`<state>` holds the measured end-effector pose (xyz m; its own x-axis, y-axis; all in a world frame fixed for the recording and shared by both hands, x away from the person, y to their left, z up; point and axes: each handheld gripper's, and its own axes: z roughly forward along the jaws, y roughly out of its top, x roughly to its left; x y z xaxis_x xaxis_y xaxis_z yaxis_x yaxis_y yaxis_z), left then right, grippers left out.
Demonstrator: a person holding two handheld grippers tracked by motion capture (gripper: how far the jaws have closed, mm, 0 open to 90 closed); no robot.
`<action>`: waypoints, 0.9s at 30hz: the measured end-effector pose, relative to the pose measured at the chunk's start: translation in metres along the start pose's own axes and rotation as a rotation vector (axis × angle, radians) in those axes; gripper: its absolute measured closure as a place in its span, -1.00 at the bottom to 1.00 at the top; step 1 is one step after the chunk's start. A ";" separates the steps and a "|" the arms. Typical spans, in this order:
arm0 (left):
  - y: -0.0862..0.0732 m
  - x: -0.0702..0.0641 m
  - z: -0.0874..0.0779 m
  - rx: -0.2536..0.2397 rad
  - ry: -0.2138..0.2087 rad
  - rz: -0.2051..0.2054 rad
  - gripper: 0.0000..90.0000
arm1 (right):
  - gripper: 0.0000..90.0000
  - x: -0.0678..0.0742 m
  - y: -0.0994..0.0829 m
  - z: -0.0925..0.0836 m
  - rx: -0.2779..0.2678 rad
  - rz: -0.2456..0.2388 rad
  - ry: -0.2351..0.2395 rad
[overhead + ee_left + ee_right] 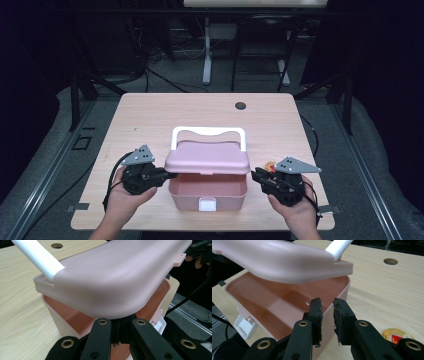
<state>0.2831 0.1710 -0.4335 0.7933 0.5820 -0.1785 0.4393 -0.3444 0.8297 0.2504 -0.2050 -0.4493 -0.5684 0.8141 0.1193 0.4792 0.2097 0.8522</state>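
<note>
A: Left gripper [167, 175] status?

B: Jaws are pressing together on the lid's [207, 157] left edge. In the left gripper view the lid is sitting right over the jaw tips, tilting up and away. It is holding the lid raised above the box [207, 192].

A: Where is the box relative to it?

B: Directly past the tips, just under the lid. The open pink tub is resting on the table [150, 115], its inside facing up. A white latch [207, 204] is hanging at the box's front wall, off to the right of the left gripper's tips.

A: Right gripper [327, 305]?

B: Jaws are standing slightly apart, a narrow gap between the pads, nothing in between. They are hovering just at the box's right rim, one finger [315, 312] showing in front of the wall. I cannot tell if it is touching.

A: Anything beside it?

B: A small round gold and red item [397, 336] is lying on the table close under the right gripper, outside the box. Too small to identify.

A: Farther out?

B: The lid's white handle [208, 133] is sticking up beyond both grippers, at the lid's far edge. Past that, bare table, then a round dark hole [241, 105] near the far edge, well apart from both tools.

A: Hands?

B: The left hand [122, 197] and the right hand [295, 207] are each gripping a tool from the near side.
</note>
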 end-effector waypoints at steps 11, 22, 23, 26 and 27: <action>0.000 0.000 0.000 -0.001 0.000 -0.002 0.98 | 0.70 0.007 -0.007 0.010 0.014 -0.018 0.022; 0.001 0.000 0.000 -0.002 -0.001 -0.002 0.98 | 0.88 0.017 -0.011 0.023 0.041 -0.017 0.059; 0.001 0.000 0.000 -0.004 0.000 -0.001 0.98 | 0.88 0.018 -0.012 0.025 0.049 -0.021 0.064; 0.001 0.000 0.000 -0.005 0.001 -0.001 0.98 | 0.91 0.020 -0.014 0.029 0.059 -0.026 0.068; 0.001 0.000 0.000 -0.005 0.001 -0.001 0.98 | 0.92 0.021 -0.015 0.031 0.060 -0.025 0.071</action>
<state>0.2835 0.1702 -0.4323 0.7924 0.5833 -0.1785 0.4379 -0.3402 0.8322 0.2522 -0.1747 -0.4748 -0.6254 0.7685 0.1357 0.5021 0.2632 0.8238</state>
